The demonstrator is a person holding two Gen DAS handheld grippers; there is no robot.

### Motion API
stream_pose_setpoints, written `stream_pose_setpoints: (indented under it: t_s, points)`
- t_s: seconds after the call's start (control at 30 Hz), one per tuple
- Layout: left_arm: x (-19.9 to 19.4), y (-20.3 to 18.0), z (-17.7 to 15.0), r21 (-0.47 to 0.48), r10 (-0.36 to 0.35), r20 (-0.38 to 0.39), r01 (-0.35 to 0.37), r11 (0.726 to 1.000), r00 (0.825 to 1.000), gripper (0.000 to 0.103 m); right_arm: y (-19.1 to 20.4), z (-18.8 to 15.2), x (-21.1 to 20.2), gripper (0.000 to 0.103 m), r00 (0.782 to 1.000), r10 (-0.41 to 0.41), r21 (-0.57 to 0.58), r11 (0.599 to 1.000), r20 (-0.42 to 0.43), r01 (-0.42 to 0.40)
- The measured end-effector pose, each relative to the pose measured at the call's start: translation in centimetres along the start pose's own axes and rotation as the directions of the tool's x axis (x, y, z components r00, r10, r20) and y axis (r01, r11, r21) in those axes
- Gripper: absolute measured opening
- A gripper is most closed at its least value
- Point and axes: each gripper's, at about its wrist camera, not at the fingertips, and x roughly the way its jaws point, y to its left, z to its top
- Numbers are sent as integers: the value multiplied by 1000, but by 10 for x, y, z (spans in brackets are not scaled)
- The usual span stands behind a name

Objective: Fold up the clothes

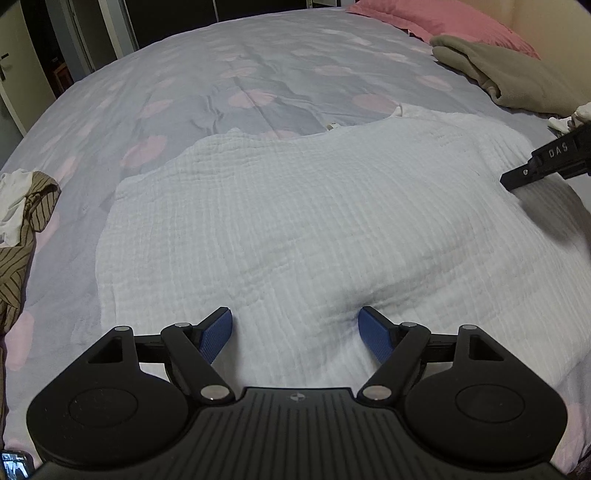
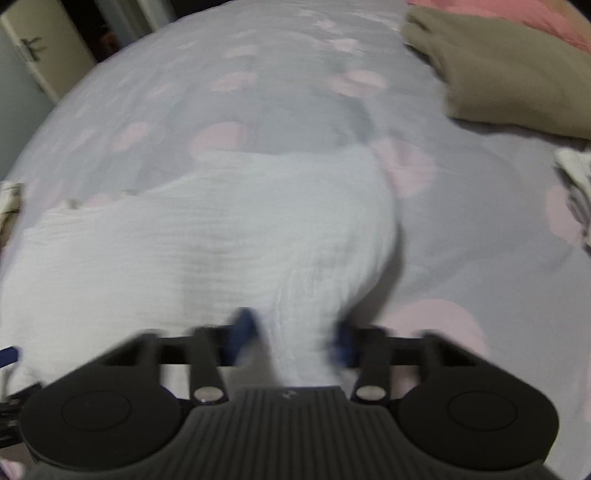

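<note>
A white crinkled cloth (image 1: 303,221) lies spread flat on the bed. My left gripper (image 1: 295,332) hovers over its near edge, open, with its blue pads (image 1: 218,334) wide apart and nothing between them. The right wrist view is blurred by motion. There a raised ridge of the white cloth (image 2: 229,229) runs in between the blue fingers (image 2: 243,332) of my right gripper (image 2: 295,338), which looks shut on that bunch. The cloth's right edge is lifted and casts a shadow. The right gripper's black finger (image 1: 535,166) shows at the cloth's right side.
The bed cover (image 1: 240,81) is grey with pink spots. An olive folded garment (image 1: 517,77) and a pink pillow (image 1: 424,14) lie at the far right. A brown striped garment (image 1: 22,236) is heaped at the left edge. More white fabric (image 2: 576,173) sits far right.
</note>
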Motion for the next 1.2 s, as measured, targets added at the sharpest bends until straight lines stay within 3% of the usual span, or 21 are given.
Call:
stream_pose_setpoints:
  t_s: [0.37, 0.7, 0.97, 1.2]
  points:
    - [-16, 7, -3, 4, 42, 11, -42, 999, 999, 69, 35, 10, -46, 16, 996, 68, 29, 997, 66, -70]
    - [-34, 29, -8, -54, 68, 33, -66, 996, 997, 67, 104, 25, -76, 16, 960, 272, 60, 959, 66, -276]
    - [-48, 50, -10, -47, 146, 46, -144, 988, 988, 66, 171, 28, -64, 16, 914, 404, 50, 913, 12, -405]
    - [-53, 75, -16, -95, 189, 34, -185, 978, 981, 65, 229, 24, -21, 16, 908, 414, 43, 910, -60, -412]
